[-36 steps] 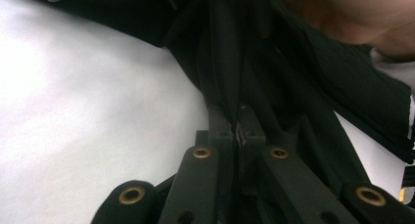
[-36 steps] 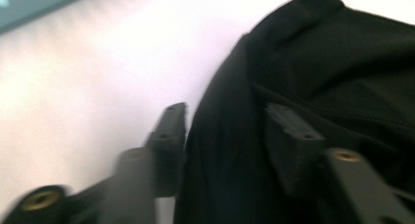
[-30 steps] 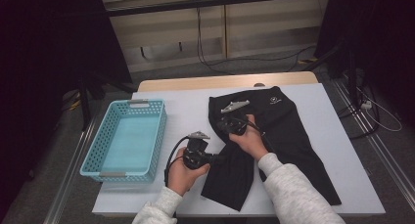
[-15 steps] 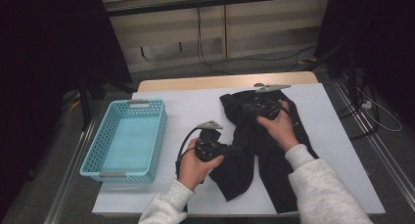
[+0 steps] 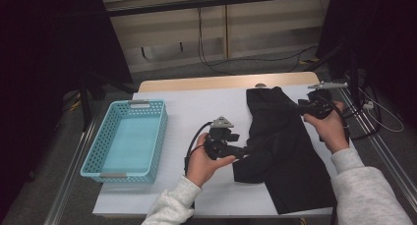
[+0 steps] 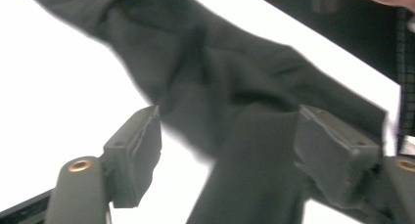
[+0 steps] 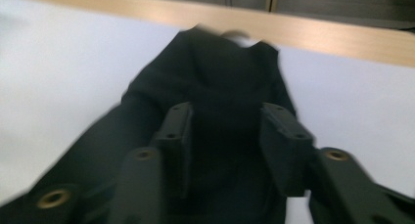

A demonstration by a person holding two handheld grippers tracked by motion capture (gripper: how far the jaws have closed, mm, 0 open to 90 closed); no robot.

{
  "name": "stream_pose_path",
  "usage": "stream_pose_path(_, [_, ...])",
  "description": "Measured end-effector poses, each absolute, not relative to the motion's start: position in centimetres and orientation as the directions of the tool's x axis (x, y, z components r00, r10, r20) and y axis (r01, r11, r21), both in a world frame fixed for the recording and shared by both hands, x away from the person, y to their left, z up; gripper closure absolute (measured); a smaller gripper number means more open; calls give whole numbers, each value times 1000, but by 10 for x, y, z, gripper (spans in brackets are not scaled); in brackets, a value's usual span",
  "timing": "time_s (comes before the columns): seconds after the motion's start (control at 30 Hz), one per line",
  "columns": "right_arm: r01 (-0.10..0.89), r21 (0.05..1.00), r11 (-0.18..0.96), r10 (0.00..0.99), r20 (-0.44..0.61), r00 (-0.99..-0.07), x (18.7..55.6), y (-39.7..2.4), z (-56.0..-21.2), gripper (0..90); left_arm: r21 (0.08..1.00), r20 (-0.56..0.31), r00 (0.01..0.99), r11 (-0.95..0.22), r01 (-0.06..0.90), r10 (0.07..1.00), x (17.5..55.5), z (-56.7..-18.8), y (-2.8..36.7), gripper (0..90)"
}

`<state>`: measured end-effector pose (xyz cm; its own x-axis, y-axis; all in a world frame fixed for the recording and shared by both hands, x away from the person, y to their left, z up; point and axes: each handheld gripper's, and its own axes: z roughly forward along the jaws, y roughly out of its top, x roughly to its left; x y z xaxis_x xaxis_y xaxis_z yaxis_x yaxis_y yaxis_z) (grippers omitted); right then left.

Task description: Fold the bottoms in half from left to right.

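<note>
A black garment (image 5: 290, 156) lies rumpled on the white table (image 5: 196, 107), from the far edge down to the near right. My left gripper (image 5: 244, 150) points right at the garment's left fold. In the left gripper view, its jaws (image 6: 235, 150) have just been opening and stand apart; the cloth (image 6: 220, 72) hangs loose between them, with a gap at the left pad (image 6: 142, 150). My right gripper (image 5: 301, 106) hovers by the garment's upper right edge. Its jaws (image 7: 226, 136) have also just been opening, and the dark cloth (image 7: 220, 62) lies between and beyond them.
A light blue plastic basket (image 5: 93, 151) stands empty at the table's left. A wooden strip (image 5: 221, 82) runs along the far edge. Cables lie on the floor (image 5: 373, 107) to the right of the table.
My right hand has swept from the garment's middle to the far right, dragging its upper part that way. The left hand shifted a little right. Both grippers' jaws have opened.
</note>
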<state>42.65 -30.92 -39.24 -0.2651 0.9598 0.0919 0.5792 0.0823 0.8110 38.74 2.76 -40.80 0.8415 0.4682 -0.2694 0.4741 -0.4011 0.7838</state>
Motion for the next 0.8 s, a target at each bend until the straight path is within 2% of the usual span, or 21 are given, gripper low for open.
stream_pose_path(0.03, [584,805,106,955,80,-284,422,-305,-399,554,784,-266,839,-400,475,476,389,-410,31,240])
stream_pose_path(0.27, [596,778,197,924,55,-378,393,-283,-424,486,761,-223,819,-431,485,529,401,-423,59,201])
stream_pose_path(0.33, [599,775,200,916,69,-395,384,-278,-430,461,758,-220,811,-428,492,542,403,-426,64,192])
stream_pose_path(0.53, [598,769,223,898,76,-433,359,-266,-442,460,756,-209,804,-430,493,556,407,-429,73,184])
stream_pose_path(0.8, [569,794,216,879,96,-467,342,-255,-431,450,737,-192,793,-449,506,578,412,-436,78,171])
